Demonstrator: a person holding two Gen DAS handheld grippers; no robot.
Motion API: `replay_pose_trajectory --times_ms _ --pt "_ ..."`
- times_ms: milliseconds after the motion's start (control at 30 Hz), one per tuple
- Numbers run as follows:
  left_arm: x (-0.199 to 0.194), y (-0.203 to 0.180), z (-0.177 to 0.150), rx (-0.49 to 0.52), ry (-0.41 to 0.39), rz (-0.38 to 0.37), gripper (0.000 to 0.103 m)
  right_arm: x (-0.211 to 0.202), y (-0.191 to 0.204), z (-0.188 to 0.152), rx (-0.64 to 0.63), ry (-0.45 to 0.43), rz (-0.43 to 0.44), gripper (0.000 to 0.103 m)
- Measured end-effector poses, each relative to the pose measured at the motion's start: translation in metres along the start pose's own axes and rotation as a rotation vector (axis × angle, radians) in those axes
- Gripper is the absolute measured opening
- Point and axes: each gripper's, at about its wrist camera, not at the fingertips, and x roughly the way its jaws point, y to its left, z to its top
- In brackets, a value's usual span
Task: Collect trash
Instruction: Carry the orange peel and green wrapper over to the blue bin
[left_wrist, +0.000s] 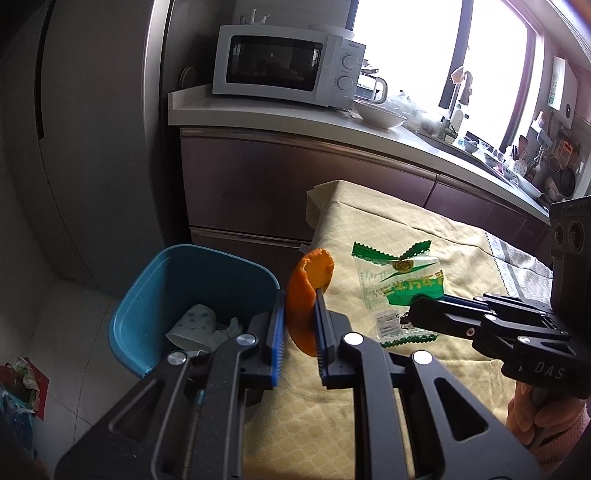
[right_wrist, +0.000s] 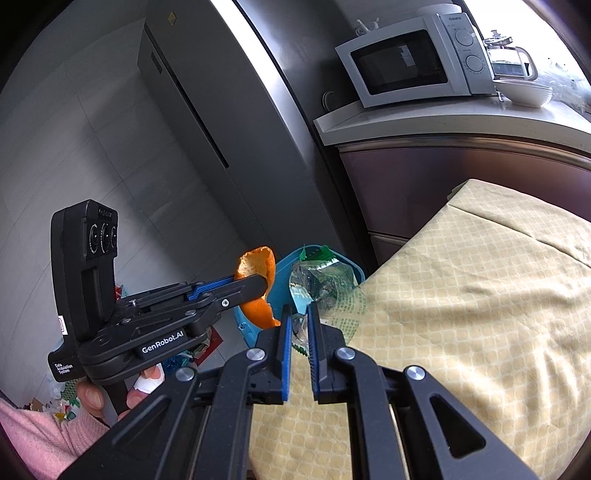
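Observation:
My left gripper (left_wrist: 300, 301) is shut on a curled orange peel (left_wrist: 308, 295) and holds it above the table edge, beside a blue trash bin (left_wrist: 147, 295). The peel also shows in the right wrist view (right_wrist: 258, 288), held by the left gripper (right_wrist: 264, 284). My right gripper (right_wrist: 297, 314) is shut on a clear and green plastic wrapper (right_wrist: 317, 284), lifted off the table towards the bin (right_wrist: 354, 269). In the left wrist view the right gripper (left_wrist: 412, 317) pinches the wrapper (left_wrist: 399, 291).
The bin holds a paper cup (left_wrist: 192, 325) and crumpled tissue. A yellow tablecloth (right_wrist: 461, 295) covers the table. A counter with a microwave (left_wrist: 284, 68) and a bowl (left_wrist: 380, 114) stands behind. A grey fridge (left_wrist: 92, 147) is at left. Litter (left_wrist: 22, 384) lies on the floor.

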Motion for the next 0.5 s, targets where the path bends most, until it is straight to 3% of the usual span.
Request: replay_pose_trajectory --times_ms 500 --pt "0.000 0.014 0.003 -0.024 -0.003 0.036 0.015 0.022 0.007 0.012 -0.023 0.036 0.017 0.007"
